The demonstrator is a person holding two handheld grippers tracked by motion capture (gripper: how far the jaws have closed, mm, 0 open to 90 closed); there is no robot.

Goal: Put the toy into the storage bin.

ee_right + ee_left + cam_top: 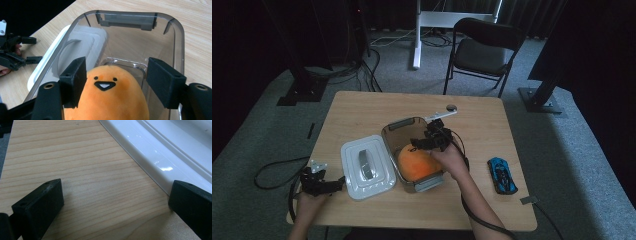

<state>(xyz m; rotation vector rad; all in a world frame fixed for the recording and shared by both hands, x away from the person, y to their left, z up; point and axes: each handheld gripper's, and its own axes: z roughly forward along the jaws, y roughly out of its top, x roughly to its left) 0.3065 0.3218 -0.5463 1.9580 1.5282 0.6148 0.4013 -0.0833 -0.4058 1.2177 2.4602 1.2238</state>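
Observation:
An orange egg-shaped plush with a small face lies in the near end of a clear plastic box. My right gripper hangs over the box, open, one jaw on each side of the plush's top; a gap shows at the right jaw. The box's white lid with a grey handle lies flat just left of the box. My left gripper rests low on the table at the lid's near-left corner, open, with bare wood between its jaws.
A blue toy car lies right of the box near the table's right edge. A small white tool with a round end sits behind the box. A black chair stands beyond the table.

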